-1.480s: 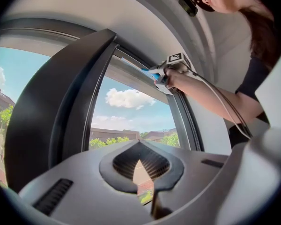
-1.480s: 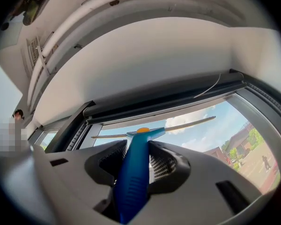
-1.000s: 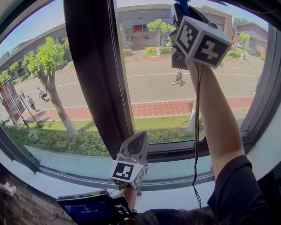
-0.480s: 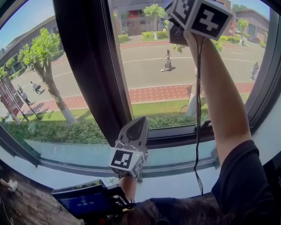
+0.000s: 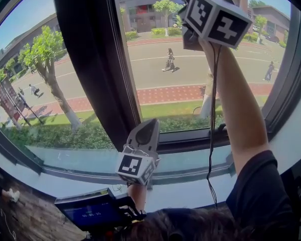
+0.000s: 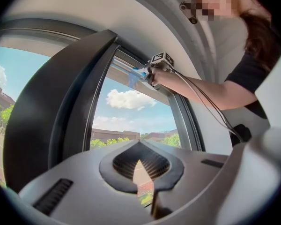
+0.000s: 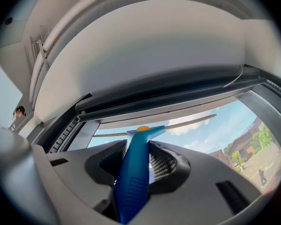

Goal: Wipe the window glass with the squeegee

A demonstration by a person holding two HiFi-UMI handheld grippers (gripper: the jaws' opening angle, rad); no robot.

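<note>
Nearest, at the lower left of the head view, a dark device [image 5: 93, 212] with a lit blue screen sits just below the left gripper [image 5: 147, 128]. That gripper is held low in front of the sill and points up at the window. Its jaws are pressed together at the tips with nothing between them. To its left a broad dark post [image 5: 93, 59] divides the window.

Farther and to the right, an arm reaches high and holds the right gripper [image 7: 139, 146] at the top of the right pane. Its jaws pinch the squeegee [image 7: 132, 182] by the handle. The handle is bright blue plastic, ribbed on its lower part, with a small orange spot at the head. From the head a thin pale blade runs left and right, lying along the top edge of the window glass [image 5: 190, 84] just under the dark upper frame.

Beyond the glass are a road, trees and low buildings.
</note>
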